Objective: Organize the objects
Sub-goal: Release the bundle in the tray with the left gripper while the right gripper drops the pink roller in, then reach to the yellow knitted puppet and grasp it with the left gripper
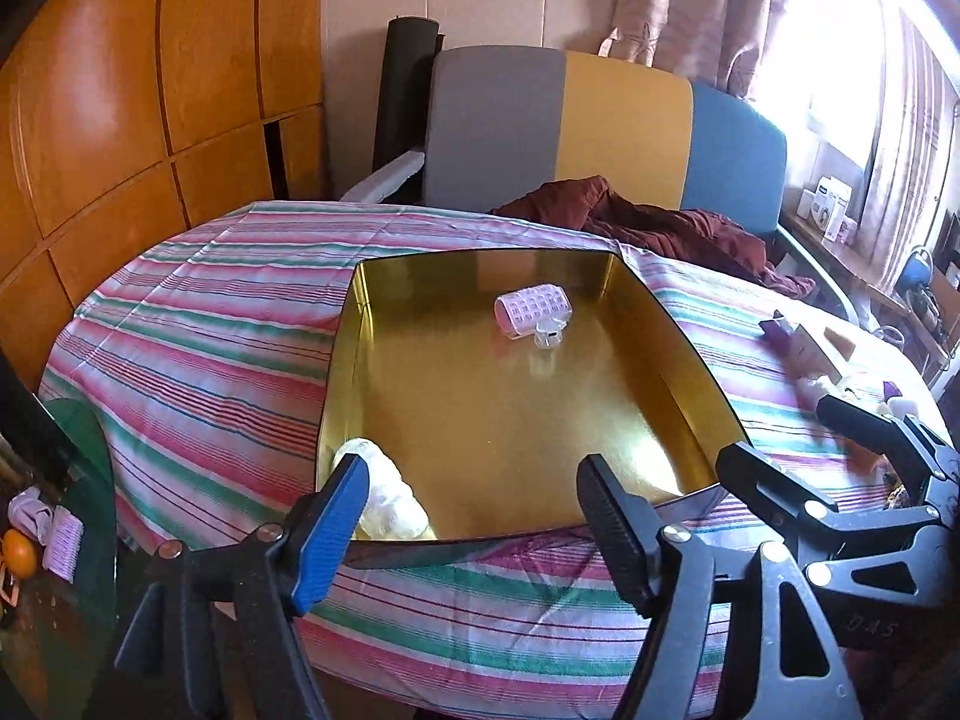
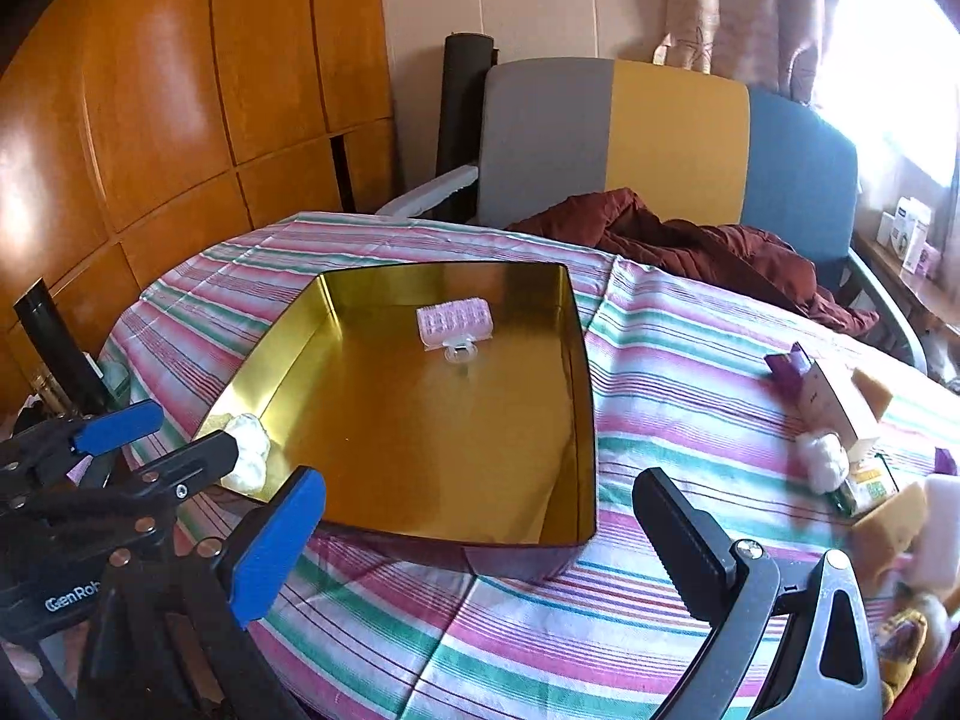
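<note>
A shallow gold tin tray [image 1: 690, 360] [image 2: 582, 396] lies on the striped tablecloth. In it are a pink hair roller with a clear clip [image 1: 531, 312] [image 2: 453, 323] near the far side, and a white cotton wad [image 1: 390, 498] [image 2: 249, 459] in the near left corner. My left gripper [image 1: 474, 504] is open and empty at the tray's near edge, the wad beside its blue finger. My right gripper [image 2: 480, 525] is open and empty, above the tray's near right corner. It also shows in the left wrist view [image 1: 840, 438].
At the table's right lie a small cardboard box with purple flaps [image 2: 828, 396], a cotton ball [image 2: 828, 459], sponge blocks [image 2: 888, 528] and other small items. A dark red cloth [image 2: 690, 240] lies at the far edge before a grey-yellow-blue chair [image 2: 660, 132].
</note>
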Action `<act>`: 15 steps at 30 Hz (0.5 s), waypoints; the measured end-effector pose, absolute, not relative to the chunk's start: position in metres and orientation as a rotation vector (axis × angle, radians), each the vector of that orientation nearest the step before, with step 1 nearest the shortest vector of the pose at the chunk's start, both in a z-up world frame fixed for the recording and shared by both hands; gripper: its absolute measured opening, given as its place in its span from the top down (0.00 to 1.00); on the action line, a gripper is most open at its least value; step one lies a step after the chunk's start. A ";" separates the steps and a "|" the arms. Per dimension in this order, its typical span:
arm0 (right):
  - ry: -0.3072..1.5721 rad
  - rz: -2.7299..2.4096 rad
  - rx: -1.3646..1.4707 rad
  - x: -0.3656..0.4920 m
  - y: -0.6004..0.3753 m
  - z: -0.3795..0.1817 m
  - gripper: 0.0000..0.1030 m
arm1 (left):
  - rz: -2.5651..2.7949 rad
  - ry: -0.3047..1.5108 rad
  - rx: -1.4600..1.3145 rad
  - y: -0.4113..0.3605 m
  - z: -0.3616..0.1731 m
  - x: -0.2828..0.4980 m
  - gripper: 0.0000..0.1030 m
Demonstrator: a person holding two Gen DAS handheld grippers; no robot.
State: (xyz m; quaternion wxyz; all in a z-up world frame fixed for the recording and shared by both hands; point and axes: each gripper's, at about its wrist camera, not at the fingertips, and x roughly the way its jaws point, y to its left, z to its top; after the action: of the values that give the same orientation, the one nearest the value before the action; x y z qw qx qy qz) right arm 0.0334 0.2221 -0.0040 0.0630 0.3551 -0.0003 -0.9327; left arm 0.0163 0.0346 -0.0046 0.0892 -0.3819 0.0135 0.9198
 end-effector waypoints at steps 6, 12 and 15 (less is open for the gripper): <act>-0.038 -2.834 1.088 0.032 0.231 -0.007 0.00 | 2.732 0.051 -1.130 0.039 -0.004 0.017 0.26; -0.069 -2.844 1.104 0.032 0.239 -0.010 0.00 | 2.715 0.065 -1.134 0.045 -0.007 0.018 0.24; -0.076 -2.849 1.111 0.033 0.242 -0.012 0.00 | 2.708 0.078 -1.132 0.048 -0.007 0.018 0.22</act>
State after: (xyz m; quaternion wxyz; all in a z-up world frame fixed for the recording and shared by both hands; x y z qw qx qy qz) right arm 0.0329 0.2423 -0.0122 0.0410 0.3630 -0.0247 -0.9306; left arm 0.0184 0.0485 -0.0069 0.1024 -0.3835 0.0263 0.9175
